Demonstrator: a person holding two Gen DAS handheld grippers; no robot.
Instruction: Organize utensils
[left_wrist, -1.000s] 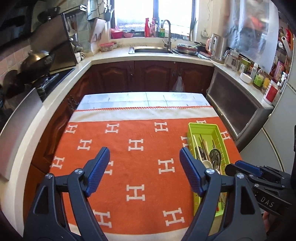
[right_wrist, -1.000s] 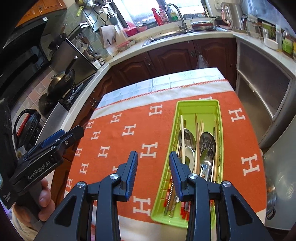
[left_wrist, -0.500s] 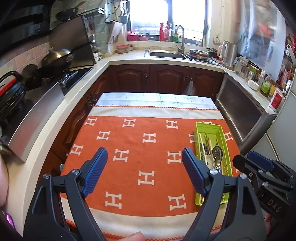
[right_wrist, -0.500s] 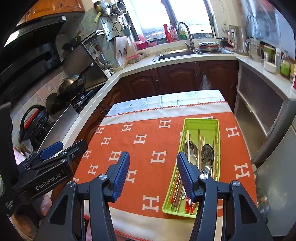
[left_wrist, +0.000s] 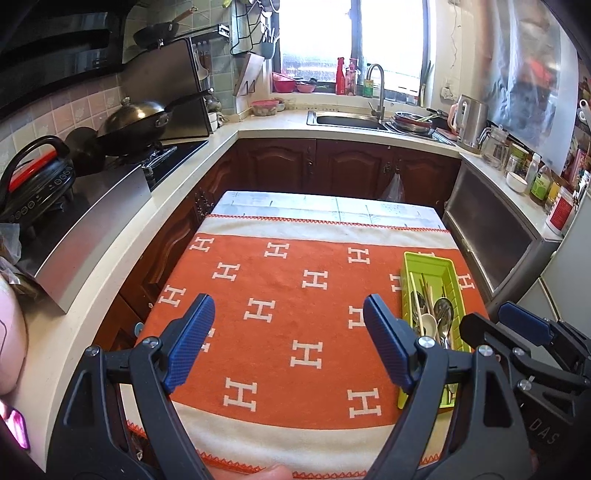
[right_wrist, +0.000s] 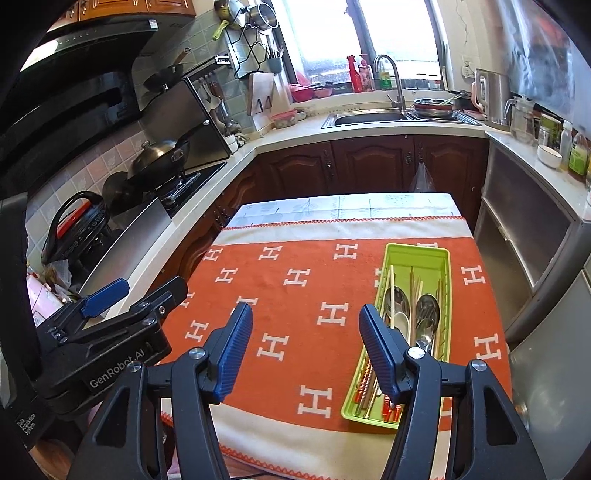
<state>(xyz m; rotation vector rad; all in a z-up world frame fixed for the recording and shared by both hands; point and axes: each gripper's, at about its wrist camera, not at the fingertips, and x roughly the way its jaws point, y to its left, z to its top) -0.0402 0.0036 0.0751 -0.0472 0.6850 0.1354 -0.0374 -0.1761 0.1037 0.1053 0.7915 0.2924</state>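
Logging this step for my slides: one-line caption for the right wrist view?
Right tool opening, empty, above orange cloth beside green tray of spoons and chopsticks.

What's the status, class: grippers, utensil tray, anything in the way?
Left gripper open, empty. Right gripper opening, nothing between its jaws. Spoons and chopsticks all in green tray on orange cloth. Nothing blocking.
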